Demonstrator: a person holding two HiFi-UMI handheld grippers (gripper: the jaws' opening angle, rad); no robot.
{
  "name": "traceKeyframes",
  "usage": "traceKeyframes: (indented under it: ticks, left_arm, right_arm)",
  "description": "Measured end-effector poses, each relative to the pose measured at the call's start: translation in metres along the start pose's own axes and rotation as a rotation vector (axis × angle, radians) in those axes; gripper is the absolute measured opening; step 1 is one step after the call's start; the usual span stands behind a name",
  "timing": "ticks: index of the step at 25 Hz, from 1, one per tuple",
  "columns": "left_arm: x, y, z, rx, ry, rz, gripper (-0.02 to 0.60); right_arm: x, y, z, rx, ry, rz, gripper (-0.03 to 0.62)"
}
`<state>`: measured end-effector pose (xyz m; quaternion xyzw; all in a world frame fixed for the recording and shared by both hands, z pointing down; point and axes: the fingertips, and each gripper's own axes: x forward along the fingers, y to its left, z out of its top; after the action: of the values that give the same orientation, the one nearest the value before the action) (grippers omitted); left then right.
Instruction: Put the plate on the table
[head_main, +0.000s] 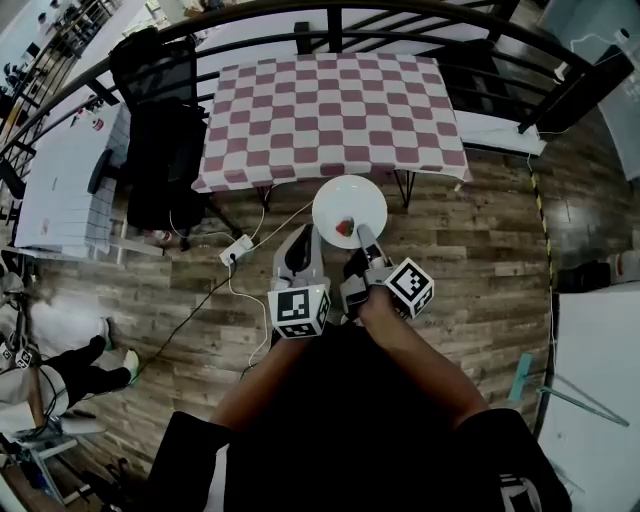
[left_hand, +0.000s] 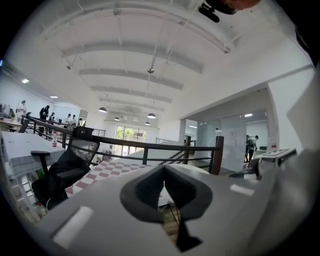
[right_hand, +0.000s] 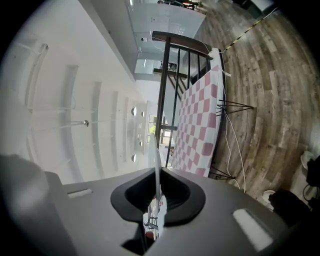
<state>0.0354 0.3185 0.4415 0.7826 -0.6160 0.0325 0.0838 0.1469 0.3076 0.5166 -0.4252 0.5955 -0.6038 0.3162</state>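
Note:
A round white plate (head_main: 350, 203) with a red mark near its near rim hangs over the wood floor, just in front of the table with the pink-and-white checked cloth (head_main: 330, 110). My right gripper (head_main: 362, 232) is shut on the plate's near rim. In the right gripper view the plate (right_hand: 156, 160) shows edge-on, running up from between the pads of that gripper (right_hand: 155, 210), with the table (right_hand: 197, 125) beyond. My left gripper (head_main: 303, 240) is beside the right one, to the plate's lower left, and does not touch it. Seen from the left gripper view, this gripper (left_hand: 164, 192) is shut and empty.
A black office chair (head_main: 160, 130) stands at the table's left end. A black curved railing (head_main: 330, 15) runs behind the table. A white power strip (head_main: 237, 250) with cables lies on the floor left of the grippers. A person's legs (head_main: 80, 375) show at lower left.

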Motion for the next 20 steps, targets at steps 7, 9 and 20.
traceKeyframes:
  ticks: [7, 9, 20]
  left_arm:
    - [0.003, 0.004, -0.003, -0.019, -0.005, -0.007, 0.008]
    - [0.006, 0.011, -0.003, -0.014, -0.002, -0.005, 0.008]
    - [0.062, 0.038, -0.001, 0.021, -0.002, -0.015, 0.008]
  right_arm:
    - [-0.002, -0.004, 0.013, -0.004, -0.027, 0.009, 0.018]
    - [0.000, -0.004, 0.015, -0.002, -0.029, 0.012, 0.018]
    - [0.054, 0.011, 0.028, -0.012, 0.024, 0.022, 0.018]
